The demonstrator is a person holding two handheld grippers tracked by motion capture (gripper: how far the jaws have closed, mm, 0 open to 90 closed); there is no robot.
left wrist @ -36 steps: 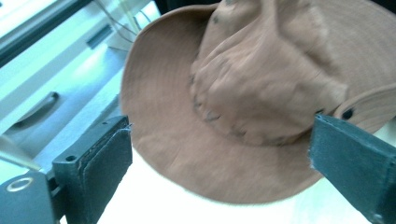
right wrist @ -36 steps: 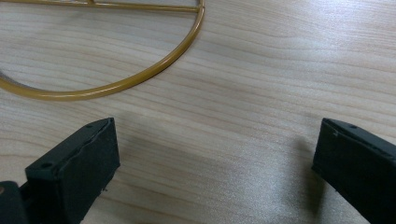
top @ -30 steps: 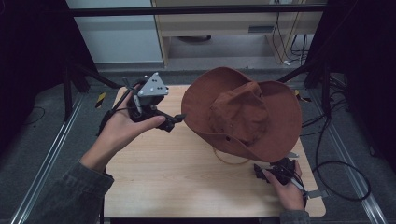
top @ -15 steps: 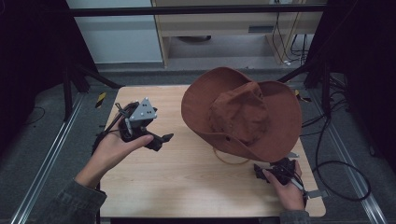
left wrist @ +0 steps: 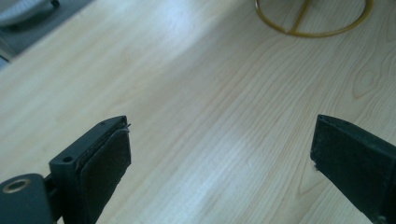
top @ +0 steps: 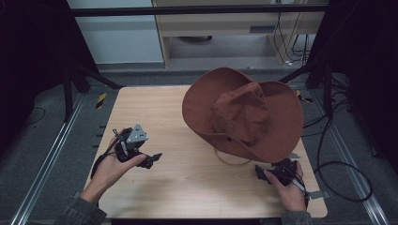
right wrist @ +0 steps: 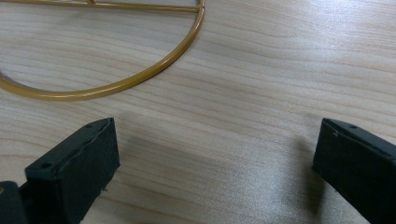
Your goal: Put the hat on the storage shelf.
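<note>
Brown hat [top: 244,112] above; gold ring stand [right wrist: 116,84] at claw level.

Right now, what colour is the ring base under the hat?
Golden yellow: the ring base shows best in the right gripper view, lying on the wooden table.

- Left gripper [top: 151,159]: black body, grey three-cornered top plate, black trailing cable.
- Right gripper [top: 271,169]: black body.
- Jaws: black, flat pads, small screw holes.
- Sleeves: grey-green.
</note>
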